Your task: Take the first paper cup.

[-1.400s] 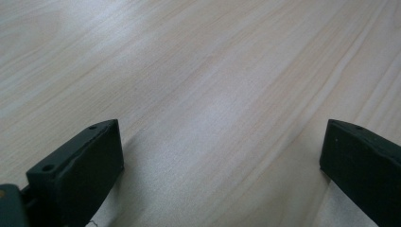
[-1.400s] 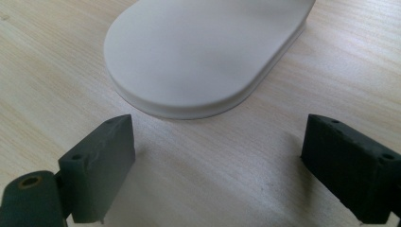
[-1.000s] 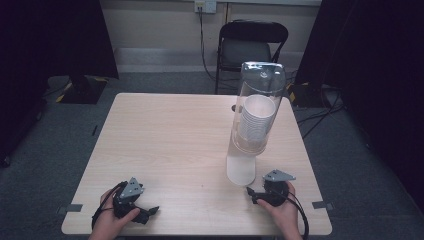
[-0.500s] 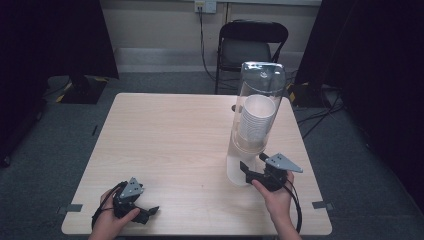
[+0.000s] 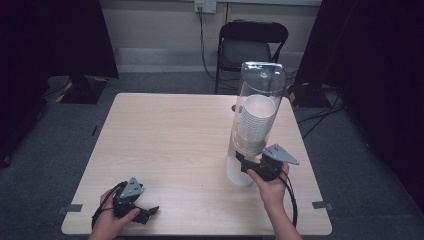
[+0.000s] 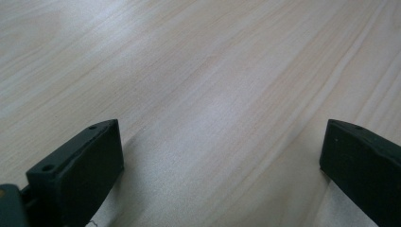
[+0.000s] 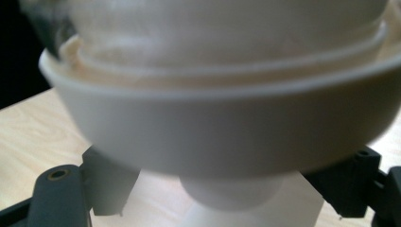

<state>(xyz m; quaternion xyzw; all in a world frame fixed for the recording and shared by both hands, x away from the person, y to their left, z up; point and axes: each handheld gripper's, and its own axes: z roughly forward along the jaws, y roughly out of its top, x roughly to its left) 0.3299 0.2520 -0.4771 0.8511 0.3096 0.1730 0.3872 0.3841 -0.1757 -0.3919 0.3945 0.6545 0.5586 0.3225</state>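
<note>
Resting at the near left corner of the table (image 5: 165,130), the left gripper (image 5: 146,212) lies idle, its jaws spread wide over bare wood with nothing between them. Toward the near right corner, the right gripper (image 5: 246,165) is raised to the cup dispenser (image 5: 255,125), a clear tube standing near the right edge and holding a stack of paper cups (image 5: 256,122). Its jaws stand fairly wide on either side of the lowest cup (image 7: 231,189) poking out under the white collar (image 7: 222,127), and no pad appears to press on it. Reaching for that cup looks like the step in hand; next would come closing on it and drawing it straight down.
</note>
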